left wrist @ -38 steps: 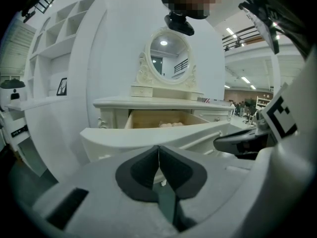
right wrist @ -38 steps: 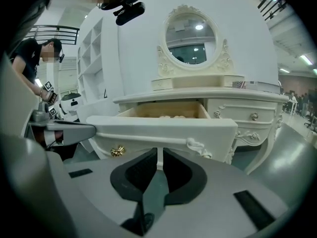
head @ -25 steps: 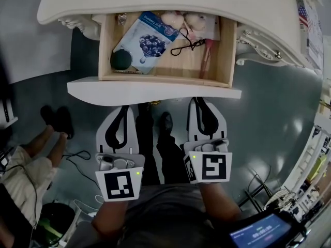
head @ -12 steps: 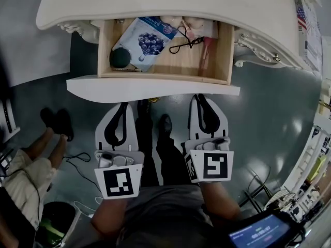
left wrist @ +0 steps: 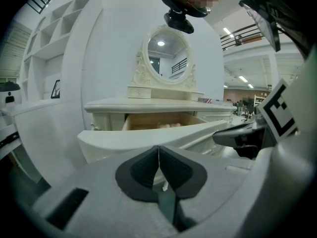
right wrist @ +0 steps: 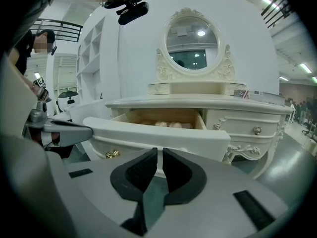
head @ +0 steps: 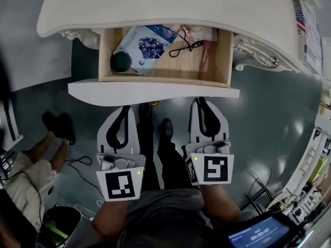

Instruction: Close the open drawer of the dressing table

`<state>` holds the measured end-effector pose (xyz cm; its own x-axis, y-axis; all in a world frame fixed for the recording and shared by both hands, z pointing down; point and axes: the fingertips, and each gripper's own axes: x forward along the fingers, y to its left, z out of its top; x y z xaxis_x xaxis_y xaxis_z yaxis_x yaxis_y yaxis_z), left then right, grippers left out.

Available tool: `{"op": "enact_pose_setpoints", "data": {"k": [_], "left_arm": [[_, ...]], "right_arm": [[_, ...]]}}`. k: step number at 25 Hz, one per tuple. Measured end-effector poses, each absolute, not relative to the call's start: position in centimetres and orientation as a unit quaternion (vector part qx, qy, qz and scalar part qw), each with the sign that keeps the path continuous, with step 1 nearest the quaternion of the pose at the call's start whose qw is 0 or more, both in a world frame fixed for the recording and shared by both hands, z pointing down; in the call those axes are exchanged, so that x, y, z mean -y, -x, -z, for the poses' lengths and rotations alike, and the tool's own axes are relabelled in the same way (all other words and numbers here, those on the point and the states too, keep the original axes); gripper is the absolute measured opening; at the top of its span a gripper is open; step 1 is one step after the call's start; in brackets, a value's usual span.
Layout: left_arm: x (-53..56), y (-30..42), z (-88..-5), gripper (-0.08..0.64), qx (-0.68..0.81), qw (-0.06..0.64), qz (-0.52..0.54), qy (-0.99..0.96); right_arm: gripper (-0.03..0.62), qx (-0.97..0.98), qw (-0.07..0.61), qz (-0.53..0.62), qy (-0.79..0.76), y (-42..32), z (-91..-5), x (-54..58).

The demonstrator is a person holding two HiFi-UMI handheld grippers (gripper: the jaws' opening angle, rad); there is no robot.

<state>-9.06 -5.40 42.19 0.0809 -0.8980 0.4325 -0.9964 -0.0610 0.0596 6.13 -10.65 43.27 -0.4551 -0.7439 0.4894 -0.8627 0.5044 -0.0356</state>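
Since the drawer (head: pixel 155 93) stands well out from under the table (head: pixel 165 4) in the upper middle of the head view, the push should probably go square into its front. Both grippers should press evenly so the box does not skew.

At lower left of centre, the left gripper (head: pixel 125 110) has its dark ribbed pads shut tip to tip on nothing. It sits just below the front, and I cannot tell whether it touches.

The front is smooth white paint, bowed outward, and the box behind it is bare pale wood. Inside, from the left, lie a dark round puff (head: pixel 121 61), a glossy blue sachet (head: pixel 147 43) and a looped black cord (head: pixel 187 46). None looks tall enough to snag.

The right gripper (head: pixel 199 101) holds nothing, with only a thin slit between its pads. In its own view a brass knob (right wrist: pixel 112 153) hangs under the front, so it seems better to press the flat paint than the knob.
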Motion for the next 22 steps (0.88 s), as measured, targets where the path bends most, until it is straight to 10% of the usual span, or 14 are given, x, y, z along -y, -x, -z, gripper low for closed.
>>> {"op": "enact_pose_setpoints", "data": {"k": [22], "left_arm": [[6.2, 9.0, -42.0, 0.017, 0.661, 0.171, -0.145, -0.716]], "right_arm": [[0.017, 0.842, 0.211, -0.131, -0.478, -6.3, -42.7, 11.9]]}}
